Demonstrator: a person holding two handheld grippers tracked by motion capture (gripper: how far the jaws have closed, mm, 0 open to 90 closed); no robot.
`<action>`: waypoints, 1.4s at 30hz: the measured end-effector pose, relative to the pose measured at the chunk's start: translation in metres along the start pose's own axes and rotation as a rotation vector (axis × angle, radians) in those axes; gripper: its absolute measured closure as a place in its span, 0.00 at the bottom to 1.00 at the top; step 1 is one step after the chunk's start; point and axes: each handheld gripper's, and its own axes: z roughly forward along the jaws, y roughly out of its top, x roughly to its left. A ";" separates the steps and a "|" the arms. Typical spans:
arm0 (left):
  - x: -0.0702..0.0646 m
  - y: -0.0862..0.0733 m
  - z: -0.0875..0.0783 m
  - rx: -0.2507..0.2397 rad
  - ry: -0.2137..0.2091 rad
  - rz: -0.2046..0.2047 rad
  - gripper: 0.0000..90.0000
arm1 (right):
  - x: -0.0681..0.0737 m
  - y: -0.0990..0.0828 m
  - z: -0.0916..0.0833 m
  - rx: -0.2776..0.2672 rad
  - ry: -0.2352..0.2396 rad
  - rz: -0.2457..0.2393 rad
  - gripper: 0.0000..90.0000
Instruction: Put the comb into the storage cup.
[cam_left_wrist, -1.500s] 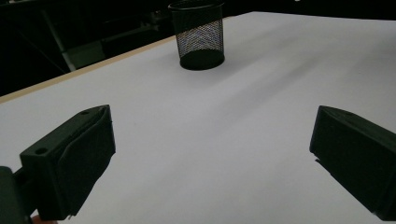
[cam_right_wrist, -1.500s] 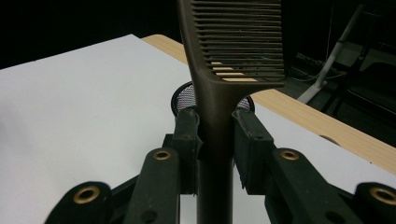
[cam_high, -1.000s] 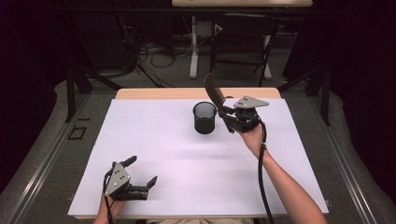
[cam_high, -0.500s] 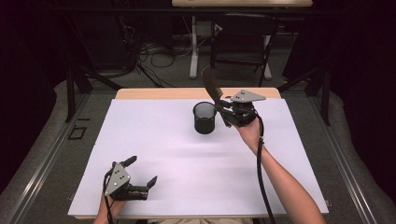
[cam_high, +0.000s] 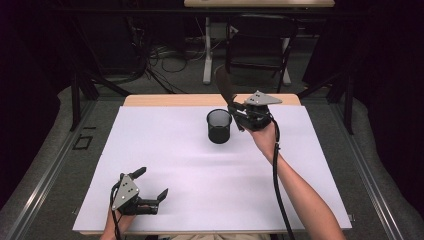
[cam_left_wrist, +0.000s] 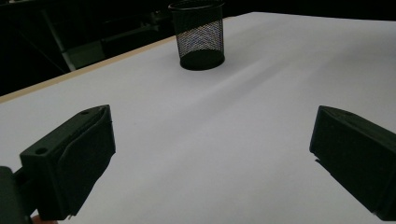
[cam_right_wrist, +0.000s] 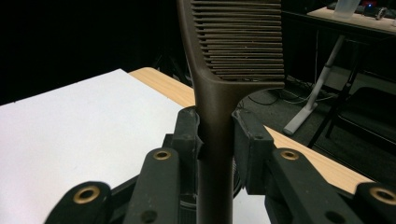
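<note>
Wooden counter under a white sheet; black mesh cup upright on the sheet, toward the far edge.

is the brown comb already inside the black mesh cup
No, the brown plastic comb is clamped in the right gripper, sticking up beside the black wire-mesh cup, not in it.

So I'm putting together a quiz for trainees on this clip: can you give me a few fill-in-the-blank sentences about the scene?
1. The right gripper is shut on a brown ____.
2. The black mesh cup stands ____ on the white table.
3. The left gripper has its jaws ____, with nothing between them.
4. In the high view the comb sticks up to the ____ of the cup.

Missing words: comb; upright; open; right
</note>
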 end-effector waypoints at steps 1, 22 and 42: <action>0.000 0.000 0.000 0.001 0.000 0.002 0.00 | 0.000 0.000 0.001 -0.004 -0.001 0.001 0.81; 0.001 0.000 0.000 0.001 0.000 0.000 0.00 | 0.000 0.007 0.016 -0.076 -0.007 0.008 0.81; 0.001 0.000 0.000 -0.002 -0.002 -0.001 0.00 | 0.000 0.011 0.033 -0.109 -0.008 0.008 0.81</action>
